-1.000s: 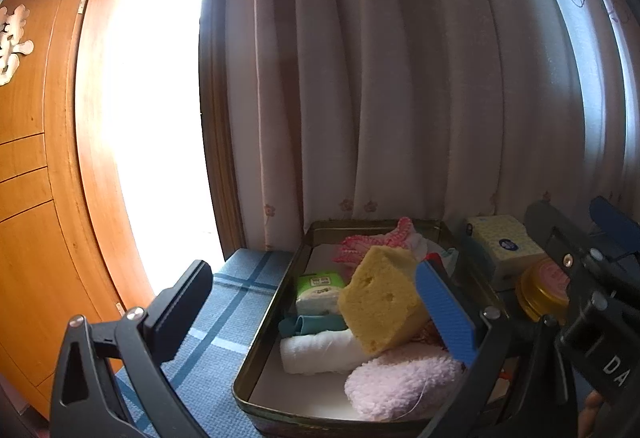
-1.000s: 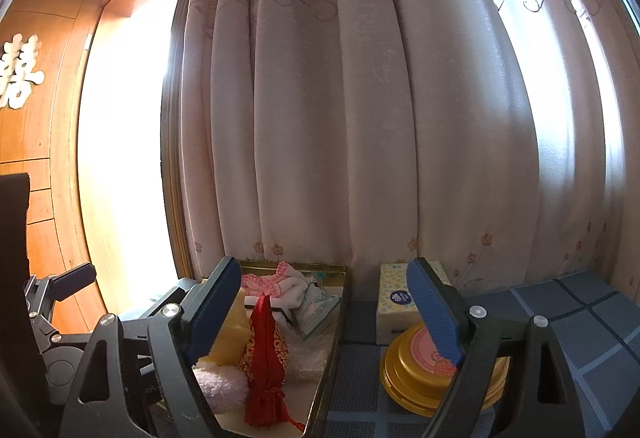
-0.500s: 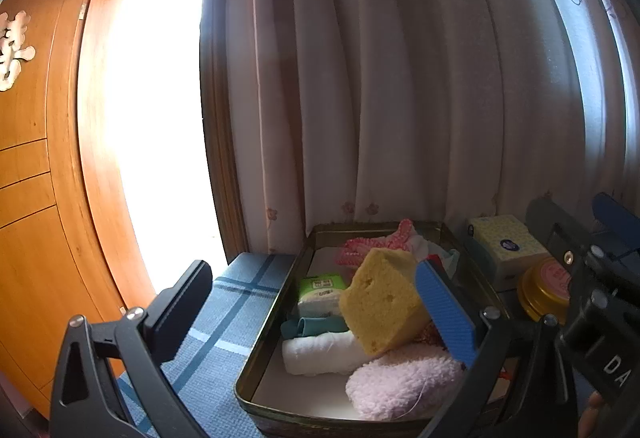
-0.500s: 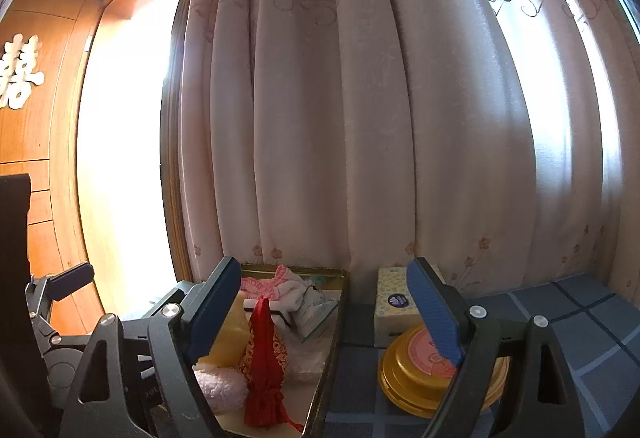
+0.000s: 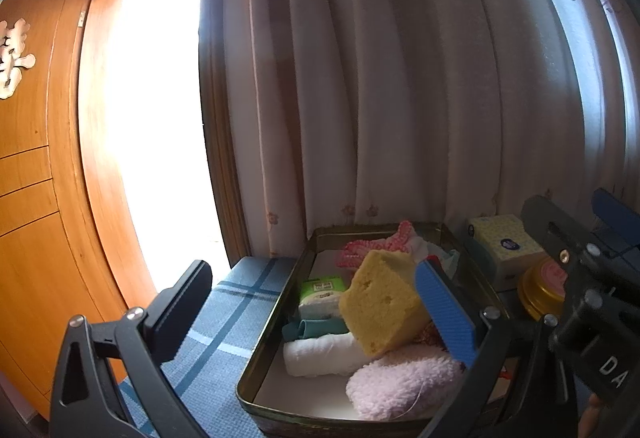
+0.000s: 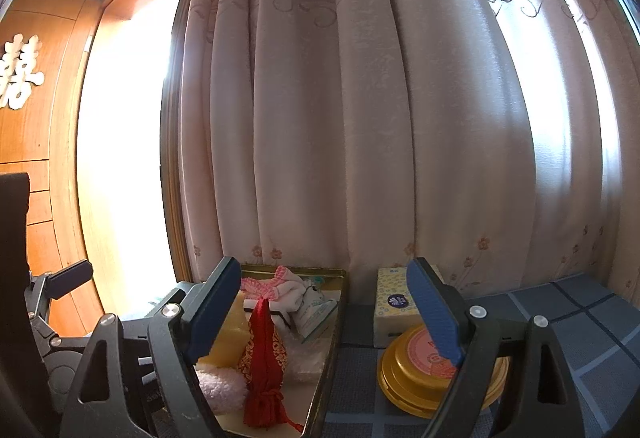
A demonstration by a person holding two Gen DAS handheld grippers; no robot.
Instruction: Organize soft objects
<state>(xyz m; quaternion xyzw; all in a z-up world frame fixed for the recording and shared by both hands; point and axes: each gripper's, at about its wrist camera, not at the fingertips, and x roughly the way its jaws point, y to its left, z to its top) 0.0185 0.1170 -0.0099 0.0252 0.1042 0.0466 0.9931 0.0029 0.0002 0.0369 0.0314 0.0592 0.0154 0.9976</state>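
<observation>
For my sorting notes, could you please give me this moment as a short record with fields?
container: gold rectangular metal tray on a blue checked cloth
in tray: yellow sponge block, pink fluffy cloth, rolled white towel, red embroidered pouch, green-and-white tissue pack
outside tray: yellow tissue box, round gold tin
left gripper: open, holding nothing
right gripper: open, holding nothing
backdrop: flowered curtain

A white paper-cut double-happiness character "囍" (image 6: 18,71) is fixed on the orange wooden cabinet door (image 6: 36,133). White letters "DA" (image 5: 612,378) stand on the black plastic body of the right gripper (image 6: 320,312). Other labels are too small to read.
</observation>
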